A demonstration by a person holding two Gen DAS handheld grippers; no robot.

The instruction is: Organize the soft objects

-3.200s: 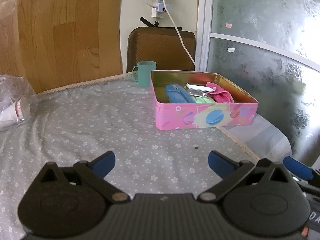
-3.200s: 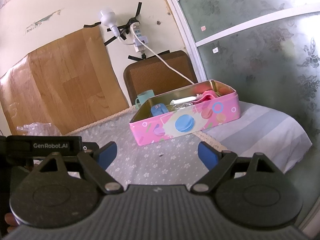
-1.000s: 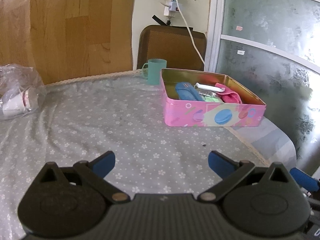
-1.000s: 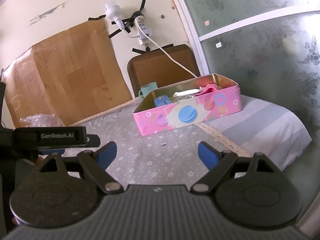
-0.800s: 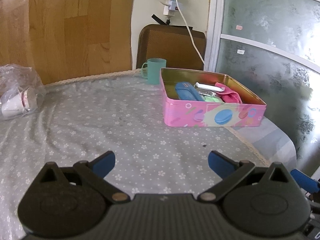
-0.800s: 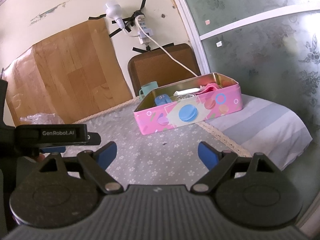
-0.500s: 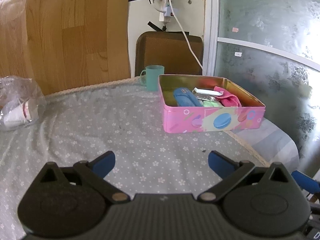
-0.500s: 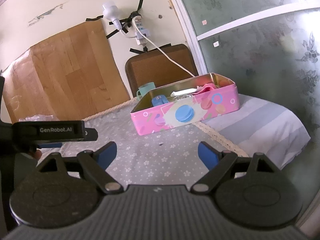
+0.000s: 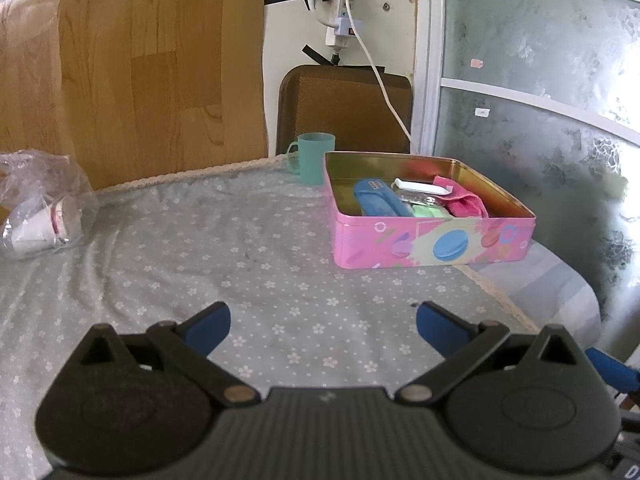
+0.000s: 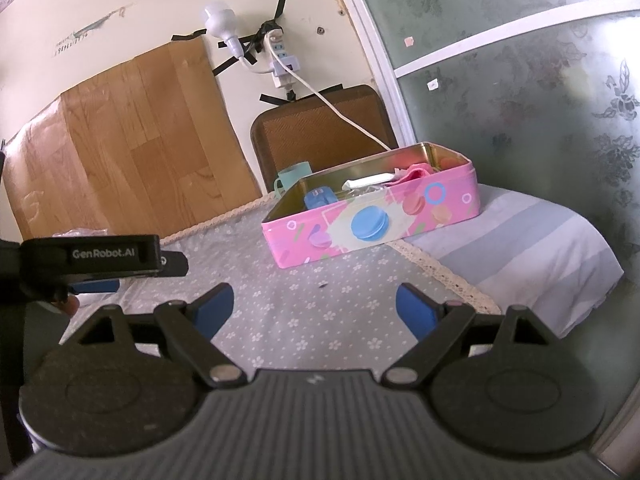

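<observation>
The pink tin stands open at the far right of the table, on the flowered tablecloth, and already holds the soft things: a blue pouch, a pink cloth, something pale green between them and a white packet lying on top. No loose soft object shows on the cloth, so the sorting looks nearly or fully done; whether a lid is to go on cannot be judged, since none is in view. The left gripper and the right gripper both hover near the table's front edge, well apart from the tin, claws spread wide and empty. The tin's floor is hidden behind its near wall. A crumpled plastic bag at the left holds something white that is hard to make out, and a teal cup stands just behind the tin.
</observation>
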